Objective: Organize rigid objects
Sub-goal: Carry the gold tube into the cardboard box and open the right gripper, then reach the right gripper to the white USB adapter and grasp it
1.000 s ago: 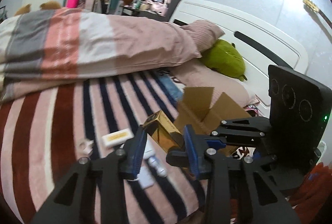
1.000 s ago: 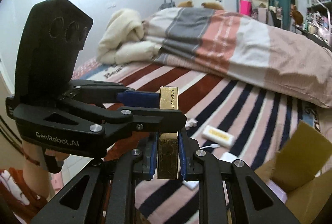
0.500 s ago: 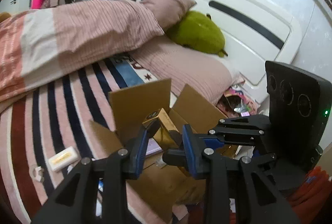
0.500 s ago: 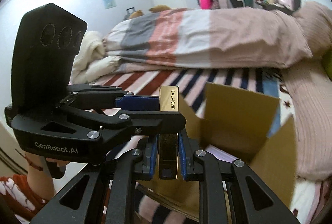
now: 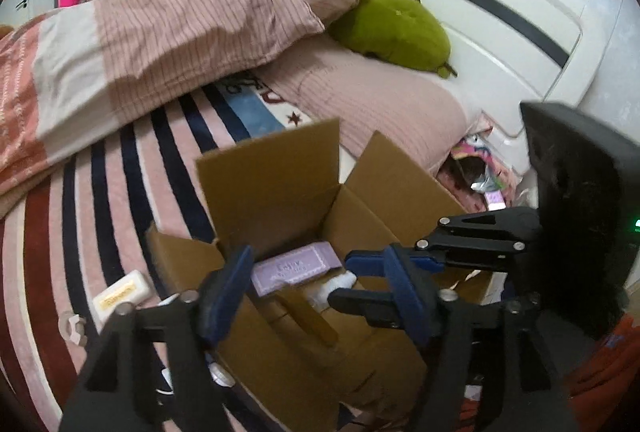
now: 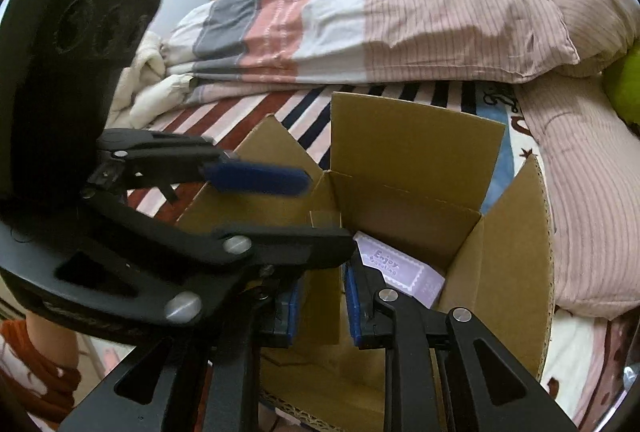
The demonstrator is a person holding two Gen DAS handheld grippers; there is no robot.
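Observation:
An open cardboard box (image 5: 276,188) (image 6: 416,156) sits on the striped bed. A purple "Enjoy" box (image 5: 294,268) (image 6: 400,272) lies inside it. The gold box (image 5: 308,316) (image 6: 322,276) shows blurred inside the carton, between the fingers of both grippers. My left gripper (image 5: 316,292) is open above the carton. My right gripper (image 6: 322,300) is open, its blue pads apart on either side of the gold box, and it crosses under the left one. A white bar with a yellow label (image 5: 122,294) and a small white ring piece (image 5: 72,328) lie on the bed left of the carton.
A pink striped quilt (image 5: 160,28) and pillow (image 5: 380,104) lie behind the carton, with a green plush (image 5: 394,28) by the white headboard (image 5: 500,0). Small white items (image 5: 218,372) lie under the left gripper.
Both grippers have opened over the carton and let go of the gold box, which has dropped lower into it. The view has moved closer to the carton.

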